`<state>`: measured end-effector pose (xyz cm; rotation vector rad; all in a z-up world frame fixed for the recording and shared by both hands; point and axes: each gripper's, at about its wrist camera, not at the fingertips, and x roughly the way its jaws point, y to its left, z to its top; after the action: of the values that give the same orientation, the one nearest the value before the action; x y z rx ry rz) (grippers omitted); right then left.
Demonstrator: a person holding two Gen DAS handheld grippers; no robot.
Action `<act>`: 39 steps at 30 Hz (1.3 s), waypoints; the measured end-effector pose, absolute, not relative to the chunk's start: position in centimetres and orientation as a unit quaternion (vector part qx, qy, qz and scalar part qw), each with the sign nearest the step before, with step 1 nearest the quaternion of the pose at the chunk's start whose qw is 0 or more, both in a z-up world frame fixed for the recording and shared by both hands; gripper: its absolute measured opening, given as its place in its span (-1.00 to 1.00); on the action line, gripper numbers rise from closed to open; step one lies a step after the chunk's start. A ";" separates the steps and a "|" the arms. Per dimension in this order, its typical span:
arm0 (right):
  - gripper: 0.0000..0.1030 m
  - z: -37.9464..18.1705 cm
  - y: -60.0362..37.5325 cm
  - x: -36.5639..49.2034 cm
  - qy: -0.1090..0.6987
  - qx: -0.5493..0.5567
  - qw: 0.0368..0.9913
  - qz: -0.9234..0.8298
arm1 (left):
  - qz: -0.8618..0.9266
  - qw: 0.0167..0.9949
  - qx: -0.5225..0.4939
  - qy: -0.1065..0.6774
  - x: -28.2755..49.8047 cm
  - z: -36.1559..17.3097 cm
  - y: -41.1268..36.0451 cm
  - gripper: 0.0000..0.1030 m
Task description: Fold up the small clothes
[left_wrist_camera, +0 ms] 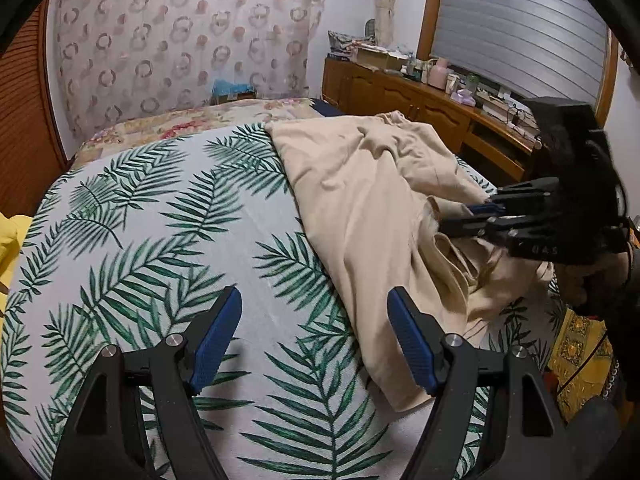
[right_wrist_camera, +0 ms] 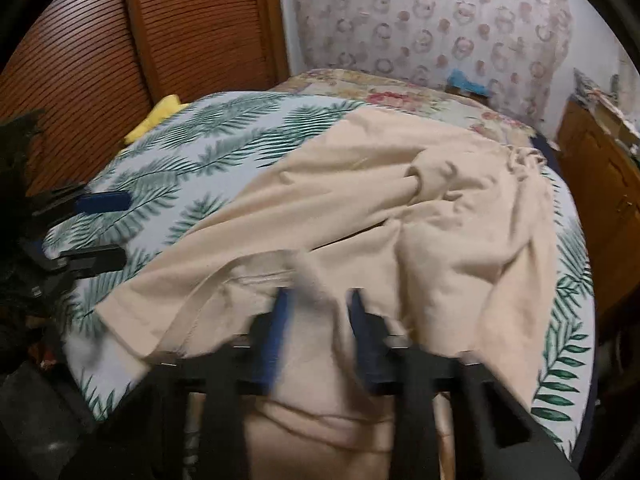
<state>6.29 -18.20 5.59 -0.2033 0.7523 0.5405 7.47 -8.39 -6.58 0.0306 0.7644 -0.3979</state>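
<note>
Bed (left_wrist_camera: 168, 216): fills most of both views; its cover is white with green palm fronds, and a floral quilt (left_wrist_camera: 208, 120) lies at the far end.
Cabinet (left_wrist_camera: 400, 96): a long wooden unit along the right wall, its top crowded with boxes and bottles, under a shuttered window (left_wrist_camera: 520, 28).
Louvred door (right_wrist_camera: 120, 40): brown wood, on the left beyond the bed.
Beige garment (left_wrist_camera: 372, 208): the task's thing, lying rumpled on the right half of the bed, spread from the far middle to the near right edge; in the right wrist view a fold of it (right_wrist_camera: 316, 280) rises between the blue pads.
Yellow cloth (left_wrist_camera: 10, 248): at the bed's left edge, well apart from the beige garment.
Right gripper (right_wrist_camera: 320, 312): blurred in its own view; in the left wrist view (left_wrist_camera: 468, 218) its jaws stand nearly together, pinching the garment's fabric near the near right side.
Left gripper (left_wrist_camera: 314, 344): jaws wide apart with nothing between them, over the palm cover; its right pad (left_wrist_camera: 408, 344) is just beside the garment's near left edge.
</note>
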 end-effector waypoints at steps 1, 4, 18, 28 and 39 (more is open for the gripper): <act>-0.86 5.6 -18.4 5.9 0.358 -0.100 0.890 0.265 | -0.195 0.907 0.015 0.372 7.5 -6.6 -8.5 0.47; -0.95 6.3 -19.8 4.3 0.345 -0.097 0.895 0.266 | -0.203 0.905 0.019 0.374 7.3 -6.8 -9.1 0.48; -0.96 8.3 -28.1 -3.9 0.315 -0.076 0.928 0.183 | -0.223 0.896 0.031 0.383 7.0 -7.0 -10.9 0.48; -0.24 8.2 -28.3 -4.7 0.328 -0.082 0.927 0.161 | -0.212 0.902 0.028 0.375 6.8 -6.7 -10.9 0.48; -0.11 9.1 -28.3 -5.7 0.314 -0.060 0.930 0.182 | -0.203 0.908 0.022 0.365 6.6 -6.4 -10.3 0.47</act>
<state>-5.69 -28.30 9.11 -0.1220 0.6423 0.3718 6.63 -10.34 -6.40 0.0448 0.7530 -0.4184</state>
